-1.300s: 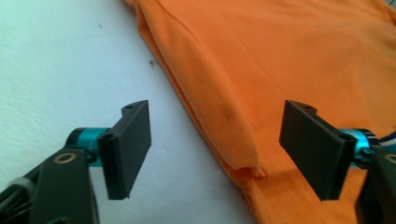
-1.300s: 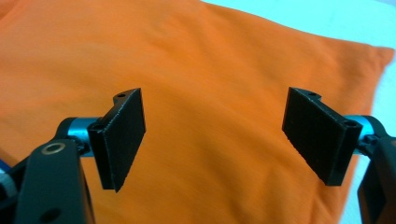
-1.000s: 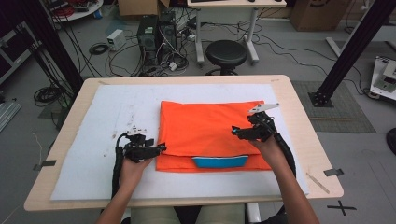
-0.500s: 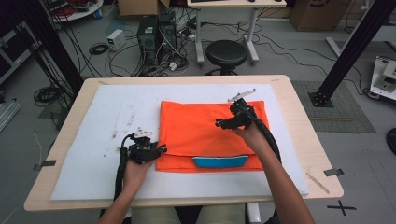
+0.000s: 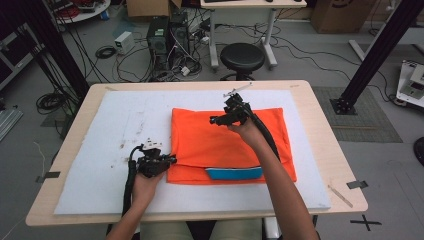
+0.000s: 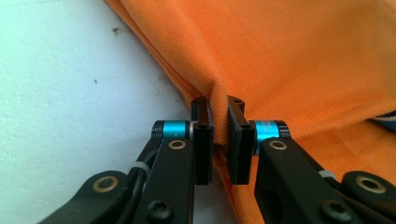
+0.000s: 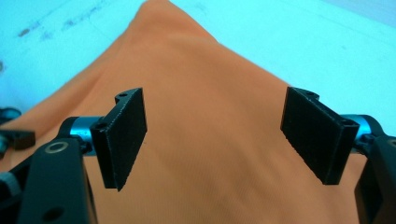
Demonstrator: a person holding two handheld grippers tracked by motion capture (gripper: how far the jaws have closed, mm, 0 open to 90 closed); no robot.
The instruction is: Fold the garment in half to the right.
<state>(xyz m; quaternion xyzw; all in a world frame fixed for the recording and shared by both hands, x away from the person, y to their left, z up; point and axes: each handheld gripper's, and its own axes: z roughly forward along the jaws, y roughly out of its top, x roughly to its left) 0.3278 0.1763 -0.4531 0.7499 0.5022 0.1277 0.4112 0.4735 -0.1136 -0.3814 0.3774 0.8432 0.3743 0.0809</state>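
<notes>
- The shirt lies flat, folded, mid-table on the white mat, with its blue collar poking out along the edge at 6 o'clock.
- Your left gripper sits at the shirt's 8 o'clock corner. Its jaws have just been closing, and in the left gripper view they're pinched on a ridge of orange cloth, so that corner is caught.
- Check you've got every layer in that pinch and not just the top one. The fold edge runs right beside the jaws, so a slightly deeper bite wouldn't hurt.
- Your right gripper hangs over the shirt around 12 o'clock, a bit left of centre, with its jaws spread wide and nothing between them, just cloth underneath in the right gripper view.
- My guess is you're going for the far left corner at 10 o'clock. Come down at the very edge so both pads straddle the hem, same depth as the left.
- Keep the left hand still while the right one grabs, or the cloth drags and wrinkles.
- Lift both together, evenly, so the fold stays square. Watch the collar doesn't slide out.
</notes>
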